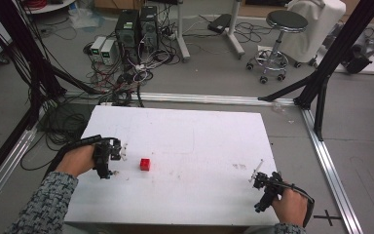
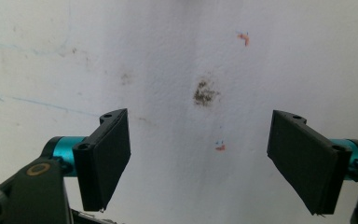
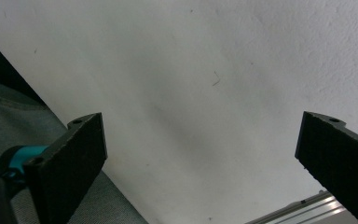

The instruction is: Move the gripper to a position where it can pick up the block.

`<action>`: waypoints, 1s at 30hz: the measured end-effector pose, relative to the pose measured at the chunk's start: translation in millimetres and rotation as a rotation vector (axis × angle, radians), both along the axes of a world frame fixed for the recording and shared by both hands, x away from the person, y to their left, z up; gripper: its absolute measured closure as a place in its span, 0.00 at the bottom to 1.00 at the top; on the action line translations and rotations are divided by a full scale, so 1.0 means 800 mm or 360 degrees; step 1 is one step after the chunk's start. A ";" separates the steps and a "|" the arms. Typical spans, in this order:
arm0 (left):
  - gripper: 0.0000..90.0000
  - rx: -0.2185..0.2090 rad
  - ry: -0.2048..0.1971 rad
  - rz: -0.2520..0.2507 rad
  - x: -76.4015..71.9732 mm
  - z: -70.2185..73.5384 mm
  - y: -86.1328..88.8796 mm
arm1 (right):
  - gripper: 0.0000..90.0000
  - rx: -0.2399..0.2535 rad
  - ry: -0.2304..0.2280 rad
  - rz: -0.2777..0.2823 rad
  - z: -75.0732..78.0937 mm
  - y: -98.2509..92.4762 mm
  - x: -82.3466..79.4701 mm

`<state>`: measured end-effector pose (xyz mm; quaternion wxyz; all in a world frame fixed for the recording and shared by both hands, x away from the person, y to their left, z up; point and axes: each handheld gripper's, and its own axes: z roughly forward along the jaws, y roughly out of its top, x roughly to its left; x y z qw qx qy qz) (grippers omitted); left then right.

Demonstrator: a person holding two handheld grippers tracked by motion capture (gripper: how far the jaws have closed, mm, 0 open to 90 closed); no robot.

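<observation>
- The red cube point(image 1: 145, 164) is sat on the desk point(image 1: 199, 136) just beside the left tool point(image 1: 118, 152), off its open end.
- The right tool point(image 1: 257, 179) is parked well apart from it.
- Both tools are spread wide, nothing held.

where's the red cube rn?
In the high view the red cube sits on the white table, left of centre, just beyond the left tongs toward the middle and far from the right tongs.
</observation>
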<state>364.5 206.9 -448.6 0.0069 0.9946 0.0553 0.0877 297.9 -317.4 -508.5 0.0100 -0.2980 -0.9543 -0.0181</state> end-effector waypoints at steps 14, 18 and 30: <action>0.24 -0.0017 0.0001 -0.0104 0.022 0.016 -0.046 | 0.01 0.0009 -0.0004 0.0009 0.001 0.000 0.000; 0.24 -0.0005 0.0041 -0.0149 0.026 0.008 -0.057 | 0.01 0.0012 -0.0005 0.0006 0.000 -0.001 0.000; 0.24 0.0001 0.0100 -0.0226 0.041 -0.017 -0.080 | 0.01 0.0010 0.0006 0.0023 -0.002 0.004 0.001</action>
